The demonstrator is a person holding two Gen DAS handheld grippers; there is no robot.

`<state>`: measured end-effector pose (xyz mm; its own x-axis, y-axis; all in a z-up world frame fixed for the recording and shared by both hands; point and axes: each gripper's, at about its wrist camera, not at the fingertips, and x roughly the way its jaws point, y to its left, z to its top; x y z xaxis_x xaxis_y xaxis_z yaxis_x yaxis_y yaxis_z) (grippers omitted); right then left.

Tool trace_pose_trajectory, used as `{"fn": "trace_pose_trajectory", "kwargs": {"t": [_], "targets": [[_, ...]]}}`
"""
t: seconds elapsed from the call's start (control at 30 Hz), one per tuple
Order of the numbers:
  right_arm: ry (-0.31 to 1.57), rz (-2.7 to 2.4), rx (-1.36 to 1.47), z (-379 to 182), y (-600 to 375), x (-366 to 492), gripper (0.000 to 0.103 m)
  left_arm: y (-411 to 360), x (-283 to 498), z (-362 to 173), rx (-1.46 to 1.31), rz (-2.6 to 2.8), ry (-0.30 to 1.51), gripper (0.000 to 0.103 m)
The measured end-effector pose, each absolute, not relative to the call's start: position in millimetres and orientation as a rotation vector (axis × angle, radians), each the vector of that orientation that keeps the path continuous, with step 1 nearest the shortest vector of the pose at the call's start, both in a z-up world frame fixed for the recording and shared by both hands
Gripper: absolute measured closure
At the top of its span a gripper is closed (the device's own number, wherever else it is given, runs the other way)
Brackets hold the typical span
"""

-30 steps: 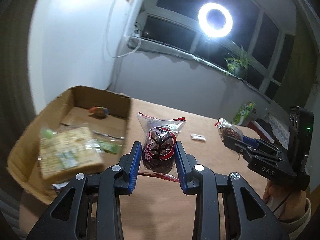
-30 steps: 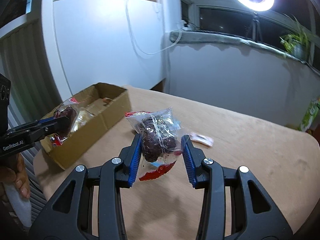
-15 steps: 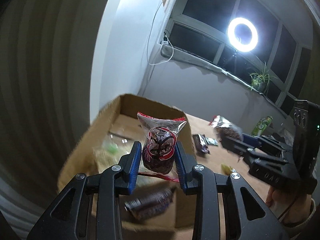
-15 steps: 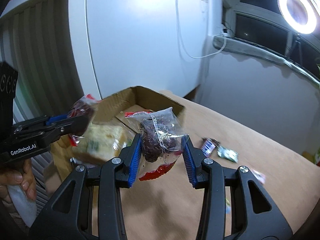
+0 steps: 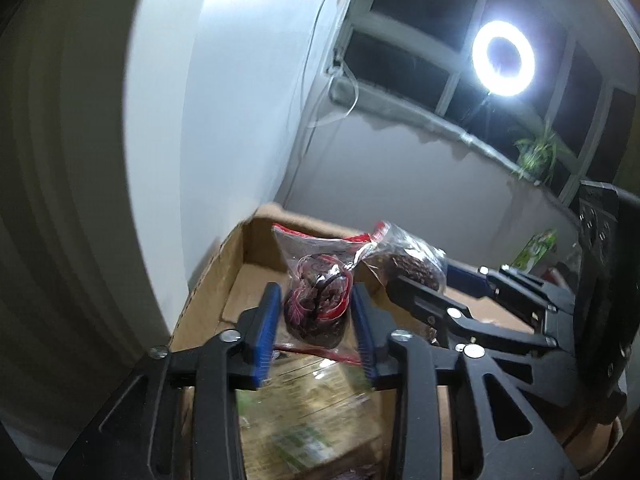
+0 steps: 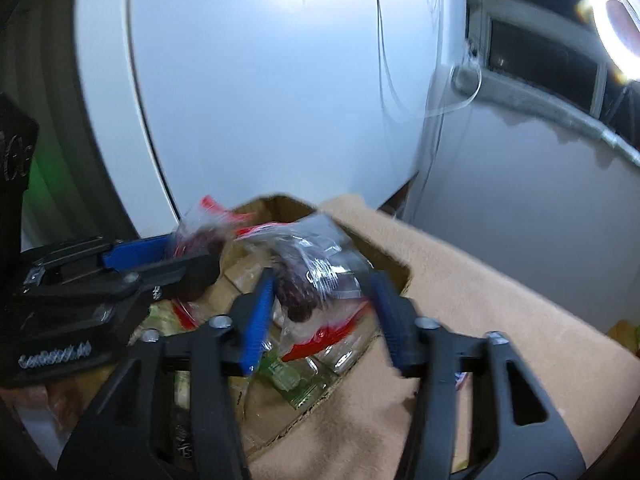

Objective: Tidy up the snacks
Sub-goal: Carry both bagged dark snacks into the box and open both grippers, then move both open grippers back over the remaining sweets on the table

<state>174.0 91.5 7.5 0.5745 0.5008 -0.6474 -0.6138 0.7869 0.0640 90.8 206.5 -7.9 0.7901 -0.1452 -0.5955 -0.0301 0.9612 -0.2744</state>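
An open cardboard box (image 5: 224, 264) lies under both grippers. My left gripper (image 5: 315, 300) hangs over it, its jaws opening. Between its blue pads sits a clear, red-printed packet of dark snack (image 5: 316, 312), with thin gaps at both sides. My right gripper (image 6: 322, 280) is over the box's near corner (image 6: 400, 276), also opening. Its similar packet (image 6: 308, 284) is blurred, tilted and clear of the right pad. Each gripper shows in the other's view: the right one (image 5: 424, 280) and the left one (image 6: 192, 256). Both packets almost touch.
A cracker pack with green print (image 5: 304, 420) and other wrapped snacks lie in the box. The tan table (image 6: 500, 320) runs off to the right, with a green bag (image 5: 540, 248) far back. A white wall stands just behind the box. A ring light and a plant are by the window.
Both grippers have travelled left from above the table to above the box, carrying their packets. Their jaws now stand wider than before, the right one's most plainly, and its packet has tipped.
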Motion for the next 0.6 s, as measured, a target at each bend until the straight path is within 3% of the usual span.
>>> {"fn": "trace_pose_trajectory", "kwargs": {"t": [0.07, 0.1, 0.27, 0.4, 0.6], "targets": [[0.693, 0.646, -0.159, 4.8, 85.1, 172.1, 0.041, 211.8, 85.2, -12.4, -0.294, -0.033, 0.663, 0.03], [0.692, 0.637, -0.151, 4.4, 80.9, 169.9, 0.039, 215.5, 77.0, -11.7, -0.313, -0.019, 0.645, 0.027], [0.68, 0.605, -0.138, 6.8, 58.0, 160.3, 0.038, 229.9, 49.5, -4.9, -0.33, 0.001, 0.602, 0.024], [0.629, 0.578, -0.106, 14.8, 42.7, 147.0, 0.023, 238.0, 39.5, -4.3, -0.34, 0.036, 0.592, 0.024], [0.612, 0.559, -0.086, 23.8, 33.4, 132.5, 0.018, 238.3, 31.6, -0.5, -0.332, 0.058, 0.583, 0.024]]}}
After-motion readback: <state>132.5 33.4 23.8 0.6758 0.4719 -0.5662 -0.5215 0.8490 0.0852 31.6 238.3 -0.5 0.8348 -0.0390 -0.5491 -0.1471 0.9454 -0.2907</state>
